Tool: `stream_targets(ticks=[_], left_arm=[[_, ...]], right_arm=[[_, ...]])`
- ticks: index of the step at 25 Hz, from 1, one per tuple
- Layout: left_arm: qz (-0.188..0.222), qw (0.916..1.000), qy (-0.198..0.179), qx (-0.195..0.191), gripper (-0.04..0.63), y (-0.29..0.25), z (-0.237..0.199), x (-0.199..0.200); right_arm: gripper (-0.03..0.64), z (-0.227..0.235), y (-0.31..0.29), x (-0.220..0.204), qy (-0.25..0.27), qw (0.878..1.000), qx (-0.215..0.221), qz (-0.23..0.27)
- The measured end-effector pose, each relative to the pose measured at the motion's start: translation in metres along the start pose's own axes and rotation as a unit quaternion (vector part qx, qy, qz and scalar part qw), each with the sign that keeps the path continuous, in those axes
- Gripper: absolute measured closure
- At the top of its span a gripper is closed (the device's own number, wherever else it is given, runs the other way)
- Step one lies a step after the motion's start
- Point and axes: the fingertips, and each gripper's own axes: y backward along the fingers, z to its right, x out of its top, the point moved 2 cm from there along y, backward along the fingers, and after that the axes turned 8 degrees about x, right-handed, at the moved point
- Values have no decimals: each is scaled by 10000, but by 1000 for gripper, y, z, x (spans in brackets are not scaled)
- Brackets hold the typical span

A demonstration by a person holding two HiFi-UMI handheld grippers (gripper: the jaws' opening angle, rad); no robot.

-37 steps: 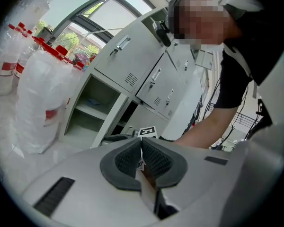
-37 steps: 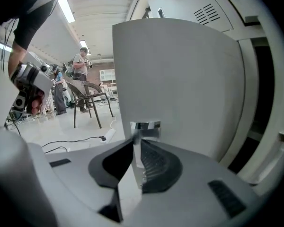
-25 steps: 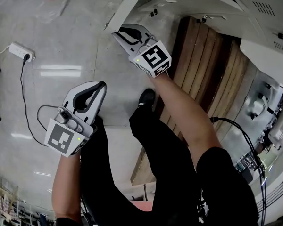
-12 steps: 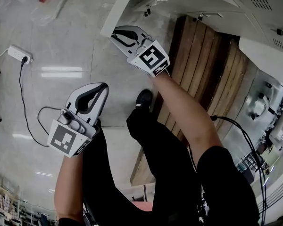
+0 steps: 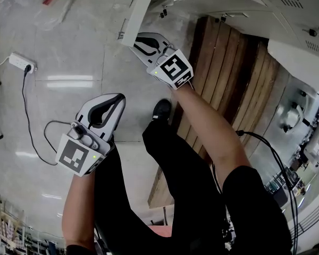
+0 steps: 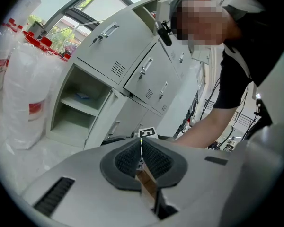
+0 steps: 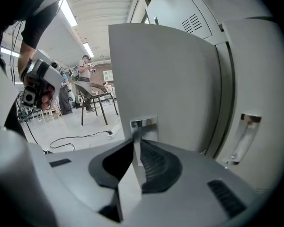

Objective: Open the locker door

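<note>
Here, one open locker compartment [image 6: 78, 110] holds a small blue item [image 6: 83, 97] on its shelf. The right gripper [image 7: 137, 150] clamps its fingers on the chrome handle [image 7: 144, 126] of the swung-out locker door [image 7: 165, 74]. The left gripper [image 6: 140, 148] hangs apart, fingers pressed together on nothing. Below lie a glossy tile floor [image 5: 69, 47], a power strip [image 5: 22, 58] and a wooden pallet [image 5: 228, 73].

Tiled floor [image 5: 69, 47] bears power strip [image 5: 22, 61], wooden pallet [image 5: 228, 68].

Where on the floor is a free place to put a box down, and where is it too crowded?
Bare tiles lie between the power strip and the locker door, beyond the left gripper. Crowded: the wooden boards under the lockers, the person's legs, and the cables at right.
</note>
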Motion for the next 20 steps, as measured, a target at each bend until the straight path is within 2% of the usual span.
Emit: stream_targets(ticks=[9, 15, 20], left_arm=[[0, 9999, -63, -84, 577, 10, 4, 14], [55, 9998, -171, -84, 577, 19, 4, 27], [-29, 9997, -220, -92, 577, 24, 6, 35]], right_arm=[[564, 3, 29, -14, -257, 9984, -428, -248], [578, 19, 53, -22, -829, 9911, -1022, -184], [578, 8, 72, -16, -887, 9893, -1133, -239]])
